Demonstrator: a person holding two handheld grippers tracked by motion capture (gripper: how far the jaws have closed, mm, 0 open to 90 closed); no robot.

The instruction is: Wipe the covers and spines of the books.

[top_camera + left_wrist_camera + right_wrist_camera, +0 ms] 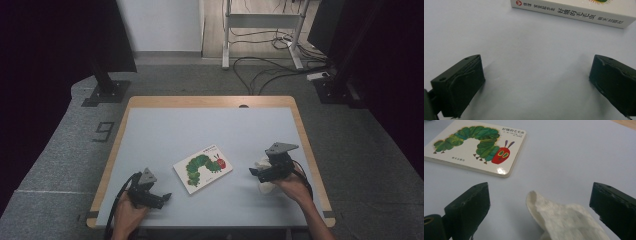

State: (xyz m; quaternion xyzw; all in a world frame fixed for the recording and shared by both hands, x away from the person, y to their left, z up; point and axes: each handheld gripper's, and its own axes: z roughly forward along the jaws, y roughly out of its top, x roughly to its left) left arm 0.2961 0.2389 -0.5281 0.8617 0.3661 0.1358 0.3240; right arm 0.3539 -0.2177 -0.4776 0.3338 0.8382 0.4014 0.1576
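Note:
A white board book with a green caterpillar on its cover [202,167] lies closed near the middle of the table; the right gripper view shows its cover [477,147], the left gripper view its spine [574,13]. My left gripper [162,197] rests at the front left, open, jaws wide apart over bare table [536,75], short of the spine. My right gripper [255,172] is at the right, open, with a crumpled white cloth [564,220] lying between its jaws, loose. The cloth [264,165] peeks out beside the gripper in the high view.
The table has a pale grey top [200,130] with a wooden rim [210,101]. Beyond it are grey floor, cables [265,70], a desk frame [260,30] and dark stands [105,85] at both sides.

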